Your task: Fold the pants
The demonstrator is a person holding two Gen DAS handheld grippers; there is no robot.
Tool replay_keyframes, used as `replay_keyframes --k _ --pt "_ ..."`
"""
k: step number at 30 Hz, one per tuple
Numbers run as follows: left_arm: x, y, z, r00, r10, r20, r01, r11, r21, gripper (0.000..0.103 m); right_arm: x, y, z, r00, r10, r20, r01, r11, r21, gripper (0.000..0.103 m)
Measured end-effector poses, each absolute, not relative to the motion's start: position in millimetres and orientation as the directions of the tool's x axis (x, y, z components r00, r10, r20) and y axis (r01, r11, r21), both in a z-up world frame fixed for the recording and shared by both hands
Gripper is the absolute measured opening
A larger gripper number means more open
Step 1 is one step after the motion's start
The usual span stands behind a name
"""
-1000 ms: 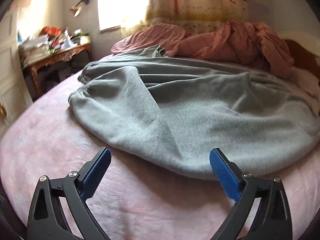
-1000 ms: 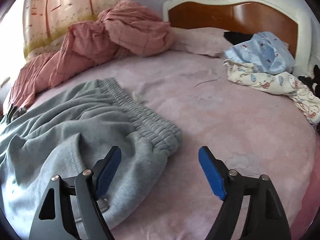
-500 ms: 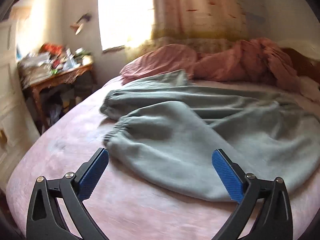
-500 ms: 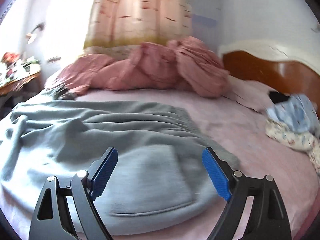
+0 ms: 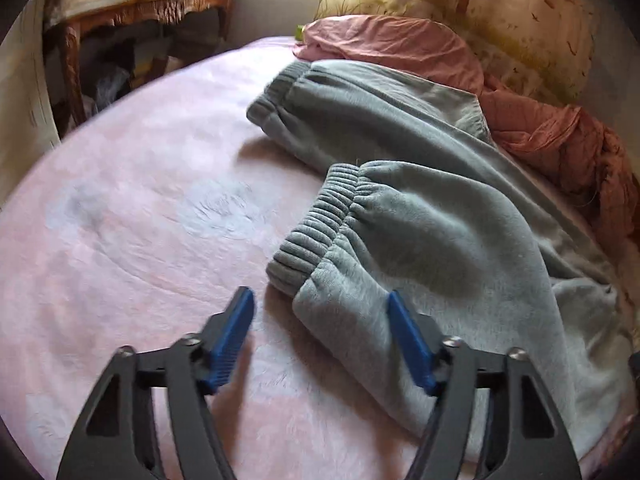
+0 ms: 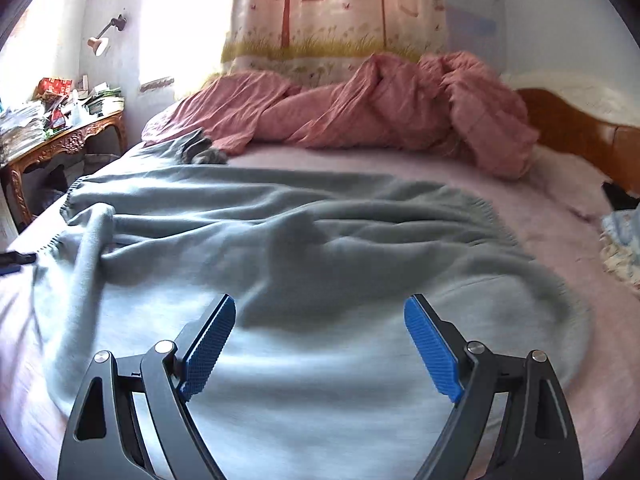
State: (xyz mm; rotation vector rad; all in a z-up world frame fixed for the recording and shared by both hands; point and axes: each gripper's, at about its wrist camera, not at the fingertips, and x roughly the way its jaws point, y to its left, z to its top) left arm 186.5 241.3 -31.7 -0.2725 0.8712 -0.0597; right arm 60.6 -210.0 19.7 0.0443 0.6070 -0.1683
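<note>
Grey sweatpants [image 5: 460,232] lie spread on the pink bed sheet [image 5: 140,208], legs towards the left. In the left wrist view the near leg's ribbed cuff [image 5: 316,224] sits just ahead of my left gripper [image 5: 320,312]. Its jaws are closing, with the lower edge of that leg between the blue pads, which do not press on it. The far leg's cuff [image 5: 276,88] lies further back. In the right wrist view my right gripper [image 6: 320,320] hangs open over the wide upper part of the pants [image 6: 280,232]. The waistband [image 6: 496,220] runs at the right.
A crumpled pink quilt [image 6: 380,112] is heaped along the far side of the bed under a curtain [image 6: 340,12]. A carved wooden side table [image 6: 68,144] piled with clutter stands at the left. The headboard [image 6: 580,140] and loose pale clothes [image 6: 624,240] are at the right.
The left gripper has swept along the pants to the leg cuffs and its jaws have narrowed around the near leg's edge. The right gripper has swung from the waistband corner over the pants' upper part.
</note>
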Motion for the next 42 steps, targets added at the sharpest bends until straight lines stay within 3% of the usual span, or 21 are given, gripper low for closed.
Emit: replay_keyframes --k 4,5,6,8,15,19,22,25,28,30,33,36,39,42 --pt "194 249 -35 0.654 -0.215 -0.726 -0.088 0.931 -0.355 0.05 80 -173 20 0.809 -0.11 -0.577 0.138 0.99 0.004 0.088" --pt "195 248 -36 0.644 -0.193 -0.74 -0.102 0.938 -0.332 0.032 81 -166 21 0.813 -0.11 -0.571 0.132 0.991 -0.003 0.088" --pt "194 247 -35 0.648 -0.155 -0.746 -0.114 0.948 -0.296 0.023 82 -156 21 0.82 -0.105 -0.563 0.12 0.993 -0.012 0.088" --pt "184 247 -27 0.666 -0.152 -0.73 -0.087 0.956 -0.279 0.019 85 -141 21 0.825 -0.097 -0.557 0.097 0.995 -0.029 0.088" --pt "119 252 25 0.778 0.081 -0.623 -0.18 0.979 -0.098 0.017 84 -112 16 0.832 -0.125 -0.541 0.063 0.989 -0.132 0.088" --pt "78 269 36 0.795 0.123 -0.593 -0.252 0.958 -0.14 0.018 81 -115 16 0.831 -0.104 -0.546 0.049 0.992 -0.114 0.088" --pt "71 268 22 0.769 0.157 -0.62 -0.245 0.968 -0.059 0.019 80 -119 15 0.828 -0.085 -0.554 0.037 0.995 -0.097 0.088" --pt "85 268 -11 0.688 0.192 -0.7 -0.265 0.964 0.004 0.02 83 -119 8 0.815 -0.074 -0.574 0.03 0.996 -0.087 0.088" --pt "93 265 -36 0.647 0.249 -0.721 -0.262 0.96 0.096 0.041 87 -123 -3 0.791 -0.042 -0.61 0.022 0.999 -0.041 0.088" --pt "95 266 -39 0.636 0.303 -0.709 -0.283 0.947 0.151 0.066 89 -126 -10 0.775 -0.029 -0.631 0.02 1.0 -0.021 0.088" --pt "82 271 -24 0.708 0.238 -0.665 -0.264 0.962 0.063 0.08 89 -129 -13 0.772 -0.037 -0.635 0.038 0.999 -0.012 0.088" --pt "59 268 -1 0.796 0.22 -0.564 -0.258 0.966 0.013 0.09 89 -134 -9 0.782 -0.032 -0.623 0.042 0.999 0.001 0.088" --pt "43 250 25 0.869 0.233 -0.437 -0.232 0.971 0.056 0.103 90 -140 1 0.798 -0.049 -0.601 0.05 0.999 -0.016 0.088" --pt "46 226 50 0.909 0.188 -0.372 -0.155 0.981 0.117 0.103 92 -147 11 0.806 -0.06 -0.589 0.059 0.998 -0.021 0.088"
